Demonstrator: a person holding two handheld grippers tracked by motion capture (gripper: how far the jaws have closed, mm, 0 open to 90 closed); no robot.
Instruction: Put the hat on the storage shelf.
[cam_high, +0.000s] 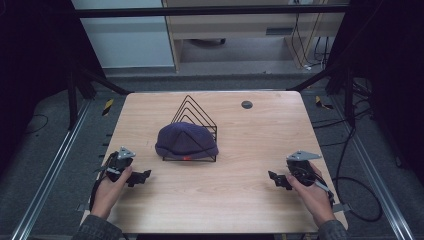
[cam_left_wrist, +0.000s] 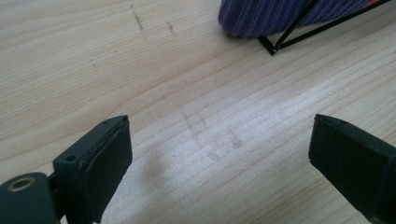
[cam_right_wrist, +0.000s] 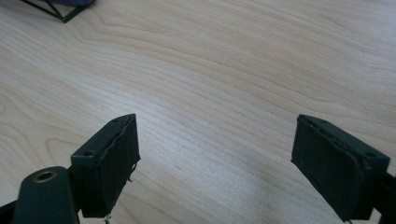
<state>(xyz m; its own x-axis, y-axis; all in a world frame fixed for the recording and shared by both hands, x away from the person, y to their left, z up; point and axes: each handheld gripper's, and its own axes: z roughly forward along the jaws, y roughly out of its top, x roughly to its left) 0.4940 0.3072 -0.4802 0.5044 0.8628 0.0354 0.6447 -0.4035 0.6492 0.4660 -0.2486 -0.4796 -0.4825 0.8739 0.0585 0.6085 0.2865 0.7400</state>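
A dark purple knit cap (cam_high: 186, 140) rests on a black wire rack (cam_high: 194, 112) of triangular dividers in the middle of the wooden table (cam_high: 225, 195). The cap's ribbed edge (cam_left_wrist: 271, 16) and a rack corner (cam_left_wrist: 273, 49) appear at the top of the left gripper view. My left gripper (cam_high: 144, 176) lies low on the table to the front left of the cap, open, with bare wood between its pads (cam_left_wrist: 105, 163). My right gripper (cam_high: 273, 178) sits at the front right, also open, its pads (cam_right_wrist: 112, 163) wide apart over bare wood. A rack corner (cam_right_wrist: 63, 18) shows at the top left there.
A small dark round disc (cam_high: 246, 104) sits in the tabletop near the far edge. Metal frame rails (cam_high: 60, 150) run along both sides of the table, and cables (cam_high: 350, 165) trail on the floor at the right.
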